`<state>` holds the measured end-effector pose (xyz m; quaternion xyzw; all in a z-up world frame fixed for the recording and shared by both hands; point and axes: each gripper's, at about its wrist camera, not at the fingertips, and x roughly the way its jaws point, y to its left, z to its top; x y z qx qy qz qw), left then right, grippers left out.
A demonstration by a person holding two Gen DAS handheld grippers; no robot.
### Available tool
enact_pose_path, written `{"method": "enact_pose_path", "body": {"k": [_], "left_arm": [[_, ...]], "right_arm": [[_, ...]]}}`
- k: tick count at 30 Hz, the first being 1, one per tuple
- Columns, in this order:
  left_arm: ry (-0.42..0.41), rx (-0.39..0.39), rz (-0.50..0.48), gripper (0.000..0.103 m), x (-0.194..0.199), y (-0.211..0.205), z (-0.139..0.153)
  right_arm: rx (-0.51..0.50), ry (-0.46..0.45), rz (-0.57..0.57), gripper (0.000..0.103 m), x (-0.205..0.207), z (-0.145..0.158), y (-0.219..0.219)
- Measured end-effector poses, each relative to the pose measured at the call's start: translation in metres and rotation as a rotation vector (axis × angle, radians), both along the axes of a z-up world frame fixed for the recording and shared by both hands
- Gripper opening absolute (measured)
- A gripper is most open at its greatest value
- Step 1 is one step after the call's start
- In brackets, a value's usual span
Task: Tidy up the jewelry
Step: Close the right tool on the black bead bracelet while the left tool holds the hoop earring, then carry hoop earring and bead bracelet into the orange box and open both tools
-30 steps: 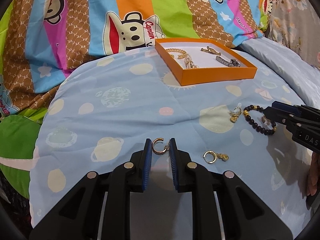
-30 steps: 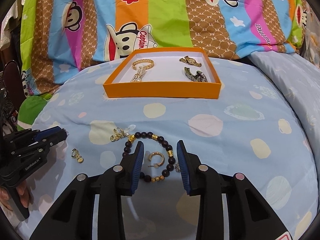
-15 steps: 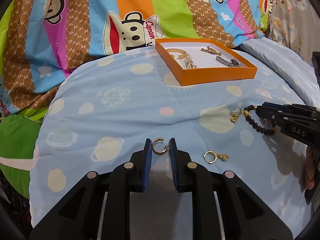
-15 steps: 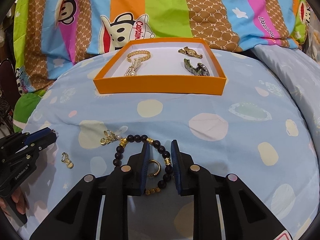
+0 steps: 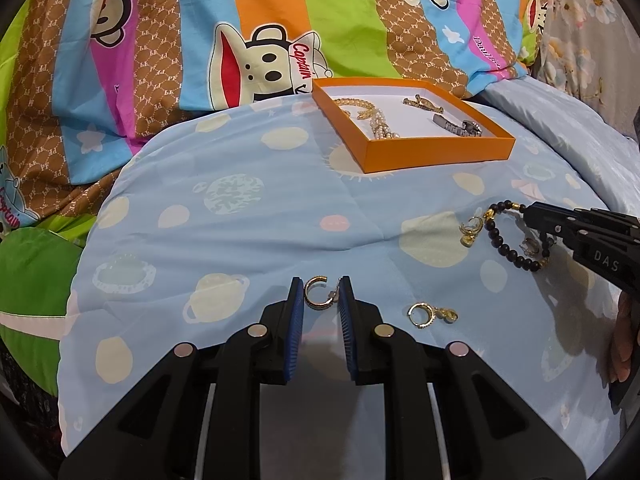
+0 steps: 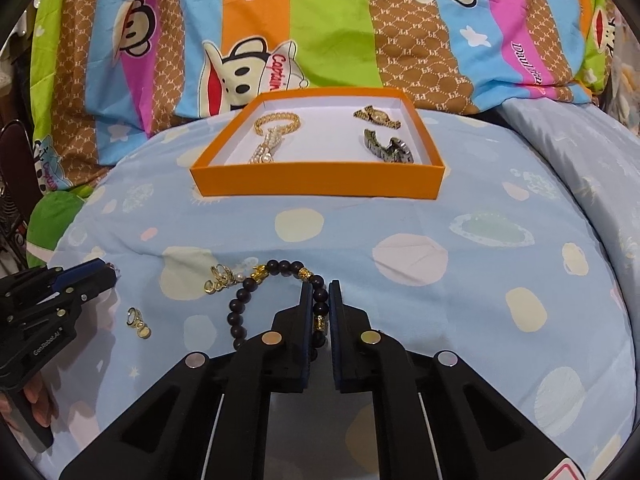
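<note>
Right hand-held gripper [image 6: 320,300]: narrowed from wide, clamped on beaded bracelet [image 6: 276,292] lying near on bed [image 6: 440,300]; judged ready for carry to far orange box [image 6: 320,188]. Left hand-held gripper [image 5: 321,300]: part-open, unchanged, straddling gold hoop earring [image 5: 318,296].

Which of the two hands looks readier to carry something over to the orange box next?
The right. Its jaws are nearly shut around the black bead bracelet, apparently gripping it. The left gripper only brackets the gold hoop earring, jaws apart. The orange box lies straight ahead.
</note>
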<state>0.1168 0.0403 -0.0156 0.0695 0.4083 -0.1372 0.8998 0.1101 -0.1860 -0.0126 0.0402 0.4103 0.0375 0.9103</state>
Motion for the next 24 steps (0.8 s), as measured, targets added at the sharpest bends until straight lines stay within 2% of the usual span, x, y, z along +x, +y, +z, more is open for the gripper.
{"method": "enact_pose_path", "body": {"k": [15, 24], "left_arm": [[-0.024, -0.006, 0.010, 0.017, -0.001, 0.001, 0.009], [-0.067, -0.022, -0.032, 0.017, 0.021, -0.017, 0.041]], "right_arm": [[0.054, -0.128, -0.009, 0.007, -0.020, 0.042, -0.007], [0.031, -0.173, 0.007, 0.007, 0.011, 0.078, -0.010]]}}
